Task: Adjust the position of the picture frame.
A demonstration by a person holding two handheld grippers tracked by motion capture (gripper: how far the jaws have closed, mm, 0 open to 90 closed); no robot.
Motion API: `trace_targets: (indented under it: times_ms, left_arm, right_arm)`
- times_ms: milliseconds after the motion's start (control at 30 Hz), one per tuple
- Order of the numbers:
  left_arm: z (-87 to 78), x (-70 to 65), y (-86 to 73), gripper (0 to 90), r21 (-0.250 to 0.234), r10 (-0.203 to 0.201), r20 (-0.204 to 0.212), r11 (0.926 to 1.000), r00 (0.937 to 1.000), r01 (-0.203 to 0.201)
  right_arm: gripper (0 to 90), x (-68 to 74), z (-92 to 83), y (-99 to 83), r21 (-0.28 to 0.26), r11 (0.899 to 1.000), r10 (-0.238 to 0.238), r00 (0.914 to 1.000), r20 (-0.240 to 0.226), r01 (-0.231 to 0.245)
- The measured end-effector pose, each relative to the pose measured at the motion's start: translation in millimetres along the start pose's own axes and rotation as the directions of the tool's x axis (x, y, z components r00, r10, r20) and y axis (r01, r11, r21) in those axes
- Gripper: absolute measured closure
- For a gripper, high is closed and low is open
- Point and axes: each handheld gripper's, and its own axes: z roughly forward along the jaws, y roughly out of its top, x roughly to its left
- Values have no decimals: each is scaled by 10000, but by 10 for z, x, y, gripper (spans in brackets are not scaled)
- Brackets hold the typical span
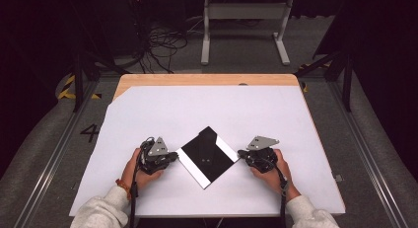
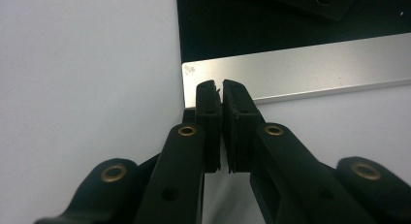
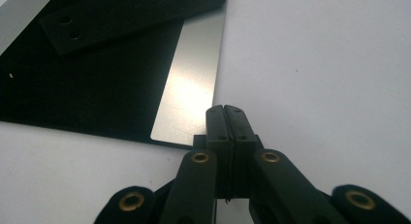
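High view: a flat black plate (image 1: 207, 156) with silver strips along two edges lies turned like a diamond on the white surface (image 1: 207, 109). The left tool (image 1: 170, 158) stands at its left corner and the right tool (image 1: 241, 154) at its right corner, so the plate sits between the two tips. Probably both hands stay low and opposite in order to steady or slide the plate, not to lift it.

Left gripper view: the jaws are almost together, with only a thin slit and nothing between them. Just ahead of the tips is the corner of a silver strip (image 2: 300, 73); I cannot tell if they touch it. The black field lies beyond the strip.

Right gripper view: the jaws are pressed together, empty. The tips meet the near corner of the other silver strip (image 3: 191, 95). A small black bar with two holes (image 3: 121, 20) lies farther off on the plate.
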Motion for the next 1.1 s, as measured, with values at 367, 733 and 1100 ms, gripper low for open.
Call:
trace_targets:
  times_ms: [367,733,1100]
  left_arm:
    - [88,59,75,861,-34,-32,-100,10000,9999,32]
    - [188,118,171,879,-66,-191,5,9998,9998,191]
    - [272,180,258,892,-18,-294,31,9996,9996,294]
  right_arm:
    - [900,49,-93,-57,130,9996,-242,9988,-419,247]
    - [900,146,-205,-132,208,9985,-486,9946,-915,507]
    - [900,264,-262,-141,426,9973,-534,9895,-1346,596]
